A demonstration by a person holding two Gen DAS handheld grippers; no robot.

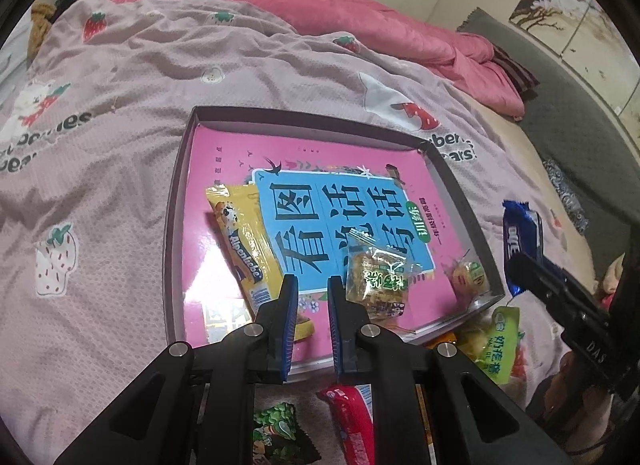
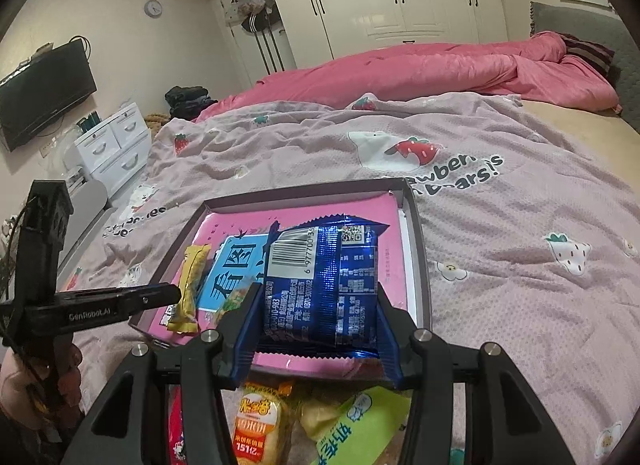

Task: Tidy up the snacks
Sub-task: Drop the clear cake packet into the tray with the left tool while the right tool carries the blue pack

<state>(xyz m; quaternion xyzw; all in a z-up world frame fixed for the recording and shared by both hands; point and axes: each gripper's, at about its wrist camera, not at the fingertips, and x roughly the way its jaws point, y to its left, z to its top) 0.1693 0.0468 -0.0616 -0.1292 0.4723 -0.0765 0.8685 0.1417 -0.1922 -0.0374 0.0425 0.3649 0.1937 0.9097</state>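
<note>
My right gripper (image 2: 316, 329) pinches the blue snack packet (image 2: 322, 285) over the tray (image 2: 420, 249), where a yellow packet (image 1: 240, 241) lies. My left gripper (image 1: 313, 297) is closed, empty. Only my right view shows the television (image 2: 44, 89).

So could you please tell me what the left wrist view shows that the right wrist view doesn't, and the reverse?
Only the left wrist view shows the empty, shut left gripper from behind and a green packet beneath it. Only the right wrist view shows the television, the clock and the barcode side of the blue packet in the right gripper. Both show the tray and yellow packet.
</note>
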